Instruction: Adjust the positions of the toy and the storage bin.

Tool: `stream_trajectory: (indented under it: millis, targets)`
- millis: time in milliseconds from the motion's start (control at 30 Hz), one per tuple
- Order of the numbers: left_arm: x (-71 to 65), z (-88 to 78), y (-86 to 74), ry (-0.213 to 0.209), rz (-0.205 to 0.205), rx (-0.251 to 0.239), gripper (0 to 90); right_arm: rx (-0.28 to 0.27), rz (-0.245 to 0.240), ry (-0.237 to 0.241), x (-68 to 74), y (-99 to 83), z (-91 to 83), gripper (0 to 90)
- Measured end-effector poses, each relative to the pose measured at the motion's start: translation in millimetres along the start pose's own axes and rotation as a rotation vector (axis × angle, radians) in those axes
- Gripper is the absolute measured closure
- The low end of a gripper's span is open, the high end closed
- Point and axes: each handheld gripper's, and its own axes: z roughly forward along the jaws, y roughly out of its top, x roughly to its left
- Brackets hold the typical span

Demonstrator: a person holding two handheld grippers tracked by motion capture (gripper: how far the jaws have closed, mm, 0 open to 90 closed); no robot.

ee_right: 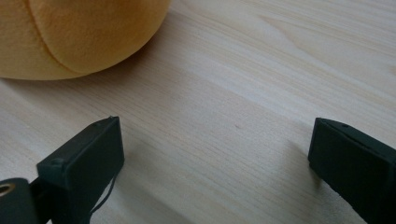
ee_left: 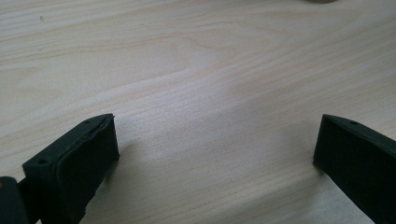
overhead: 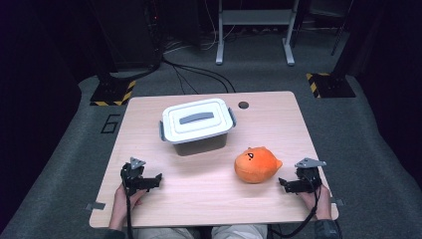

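Note:
An orange plush toy (overhead: 256,164) with a small face lies on the wooden table (overhead: 209,199), right of centre. Behind it, at the table's middle, stands a white lidded box (overhead: 197,124) with a grey handle and grey side clips, its lid on. My left gripper (overhead: 158,180) rests low at the front left, held by a hand, jaws wide apart over bare wood (ee_left: 215,126). At the front right my right gripper (overhead: 282,183) is open too, just right of the plush, whose orange side (ee_right: 79,32) shows close ahead of its jaws.
A small dark round hole (overhead: 243,105) sits in the tabletop behind the box. Beyond the table, on the grey floor, are cables, a white metal stand (overhead: 254,30) and two hazard-striped bases (overhead: 113,92).

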Motion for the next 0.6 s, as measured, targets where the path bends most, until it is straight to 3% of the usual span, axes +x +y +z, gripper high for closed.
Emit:
stream_trajectory:
  millis: [300,600]
  targets:
    - [0.0,-0.8,-0.6,0.005,0.011,-0.002,0.2,0.007,-0.007,0.002,1.2,0.2,0.0,0.8]
    - [0.5,-1.1,-0.8,0.003,0.009,0.001,0.2,-0.001,-0.008,0.037,4.0,1.1,-10.3,0.0]
